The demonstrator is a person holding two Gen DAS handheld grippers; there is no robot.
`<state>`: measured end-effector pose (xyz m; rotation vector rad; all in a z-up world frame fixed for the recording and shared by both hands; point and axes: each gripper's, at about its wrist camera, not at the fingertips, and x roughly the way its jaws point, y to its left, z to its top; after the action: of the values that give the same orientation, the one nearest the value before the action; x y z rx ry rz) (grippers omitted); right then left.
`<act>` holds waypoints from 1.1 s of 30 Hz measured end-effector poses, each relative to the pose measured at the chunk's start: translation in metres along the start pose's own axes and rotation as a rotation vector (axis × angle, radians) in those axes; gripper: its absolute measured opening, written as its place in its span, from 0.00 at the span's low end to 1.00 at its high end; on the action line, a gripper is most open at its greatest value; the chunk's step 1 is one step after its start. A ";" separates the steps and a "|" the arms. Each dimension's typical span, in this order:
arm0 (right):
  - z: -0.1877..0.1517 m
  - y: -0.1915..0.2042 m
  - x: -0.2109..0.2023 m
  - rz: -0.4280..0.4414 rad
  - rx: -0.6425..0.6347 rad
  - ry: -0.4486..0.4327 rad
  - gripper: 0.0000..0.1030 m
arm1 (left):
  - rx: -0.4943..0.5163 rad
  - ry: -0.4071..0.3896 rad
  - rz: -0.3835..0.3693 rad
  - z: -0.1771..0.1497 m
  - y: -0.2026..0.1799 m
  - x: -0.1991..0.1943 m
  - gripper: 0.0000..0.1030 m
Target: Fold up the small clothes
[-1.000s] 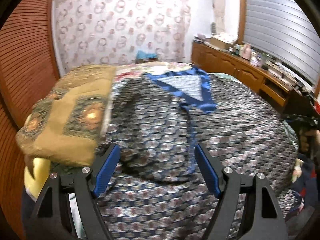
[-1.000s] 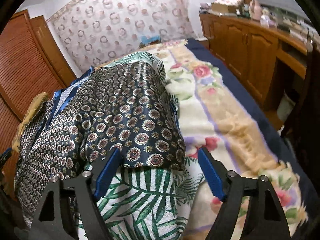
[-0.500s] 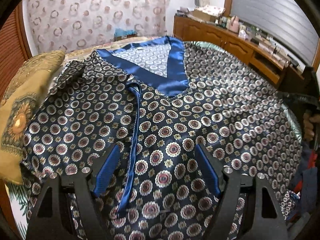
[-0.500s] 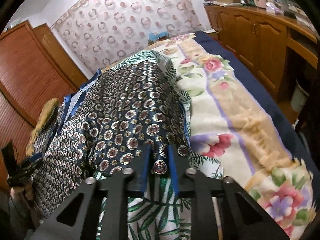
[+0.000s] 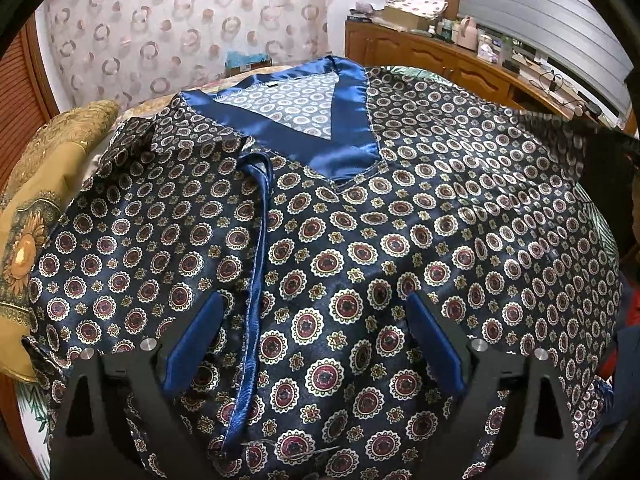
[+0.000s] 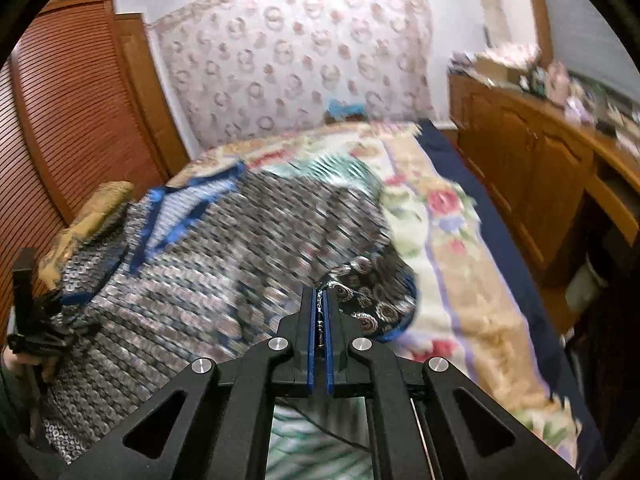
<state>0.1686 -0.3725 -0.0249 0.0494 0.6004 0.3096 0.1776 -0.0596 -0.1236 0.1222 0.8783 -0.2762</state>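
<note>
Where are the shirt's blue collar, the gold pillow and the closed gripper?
blue collar [image 5: 352,128], left wrist view, right band of the V.
gold pillow [image 5: 36,208], left wrist view, patterned face.
right gripper [image 6: 319,312], right wrist view, between fingertips pinching the shirt.

1. The left gripper [image 5: 312,344] is black moulded plastic with two wide angular arms, each pierced by a triangular cut-out.
2. Its fingers [image 5: 196,344] carry long royal-blue pads on the inner faces.
3. Round silver screws sit in pairs on each arm, just behind the blue pads.
4. The right gripper [image 6: 319,304] has the same black frame, triangular cut-outs and four silver screws behind its thin blue-edged pads [image 6: 306,340].
</note>
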 end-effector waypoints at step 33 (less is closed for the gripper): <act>0.014 0.055 0.049 0.109 -0.140 0.057 0.50 | -0.008 -0.003 0.012 0.000 0.003 -0.001 0.91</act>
<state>0.1999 -0.3044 -0.0332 -0.0612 0.6323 0.4596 0.1779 -0.0565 -0.1231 0.1193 0.8755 -0.2610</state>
